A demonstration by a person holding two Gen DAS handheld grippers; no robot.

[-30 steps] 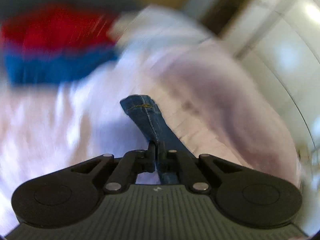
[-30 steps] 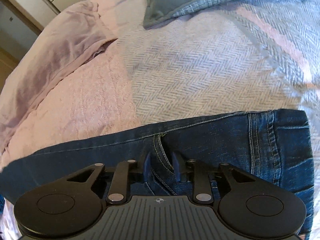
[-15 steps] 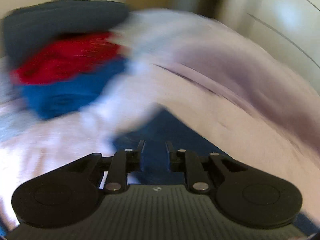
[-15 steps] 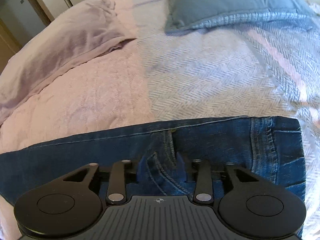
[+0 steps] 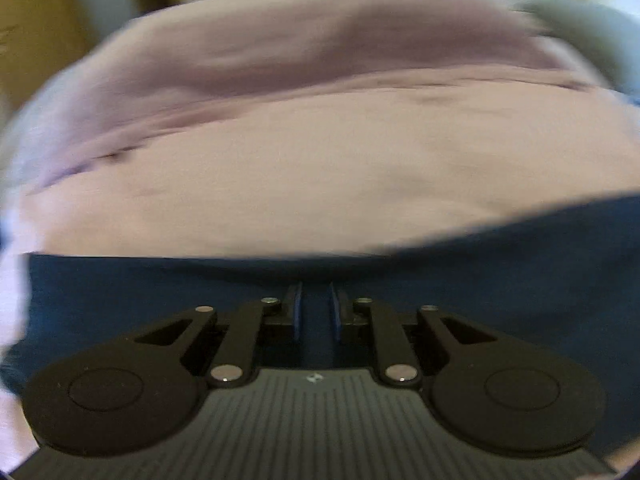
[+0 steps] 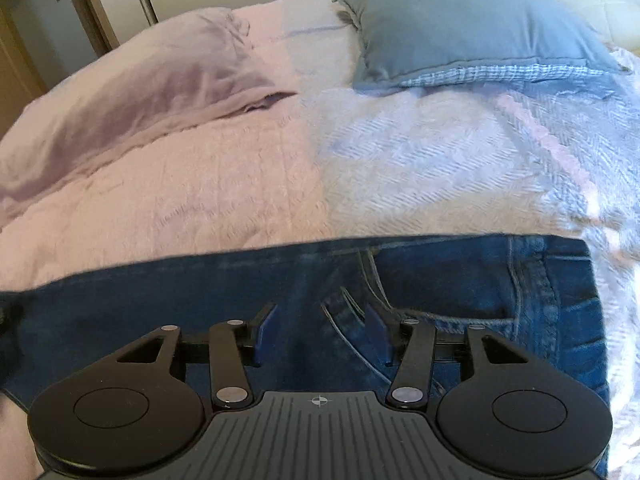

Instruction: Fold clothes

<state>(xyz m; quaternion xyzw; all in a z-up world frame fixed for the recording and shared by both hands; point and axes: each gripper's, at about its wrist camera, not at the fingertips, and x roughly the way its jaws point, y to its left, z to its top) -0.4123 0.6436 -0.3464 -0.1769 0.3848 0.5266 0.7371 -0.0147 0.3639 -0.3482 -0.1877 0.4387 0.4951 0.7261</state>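
Though heavy and stiffish, jeans lie flat on bed, limp at edges. Left tongs slightly parted, right tongs spread, both empty above denim. Best pinched at thick waistband or hem.

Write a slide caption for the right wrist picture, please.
Right gripper, jaws open, poised over blue jeans spread across a pink-and-blue bedspread, grey-blue pillow beyond.

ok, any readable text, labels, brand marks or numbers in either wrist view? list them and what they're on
No readable text in either view.
Left gripper body: a small pale emblem, blurred, no letters.
Right gripper body: a small crosshair mark, no letters.
Jeans: stitching only, no tag showing.
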